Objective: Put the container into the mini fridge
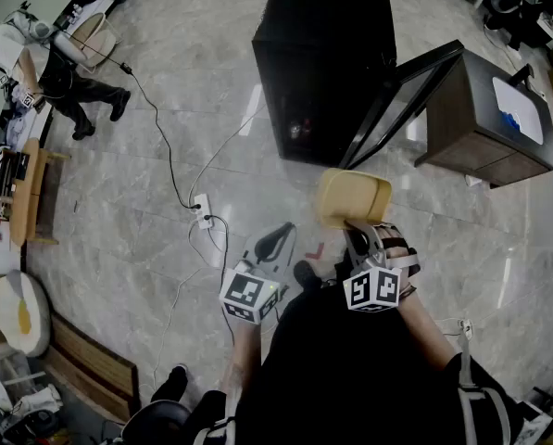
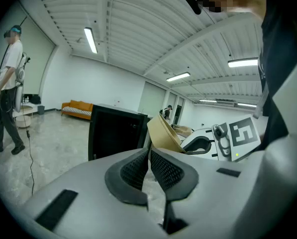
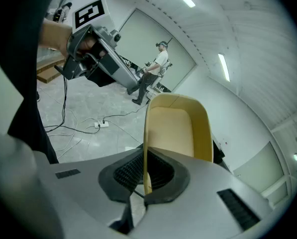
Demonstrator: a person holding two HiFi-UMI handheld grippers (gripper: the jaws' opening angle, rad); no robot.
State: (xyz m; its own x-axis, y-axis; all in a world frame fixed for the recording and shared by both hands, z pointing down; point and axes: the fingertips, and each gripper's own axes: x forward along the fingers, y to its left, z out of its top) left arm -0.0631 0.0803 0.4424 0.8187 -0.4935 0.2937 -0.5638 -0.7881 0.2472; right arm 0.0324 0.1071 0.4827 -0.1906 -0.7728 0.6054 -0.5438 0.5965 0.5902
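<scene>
- Fingers of our right gripper pinch the container by its rim.
- Our left gripper is clenched on nothing.
- We hold the container outside the mini fridge, near its open door.

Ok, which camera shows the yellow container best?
The right gripper view: the container is close up, its wall pinched in the right tool. Head view shows it small from above; left gripper view, only one edge.
</scene>
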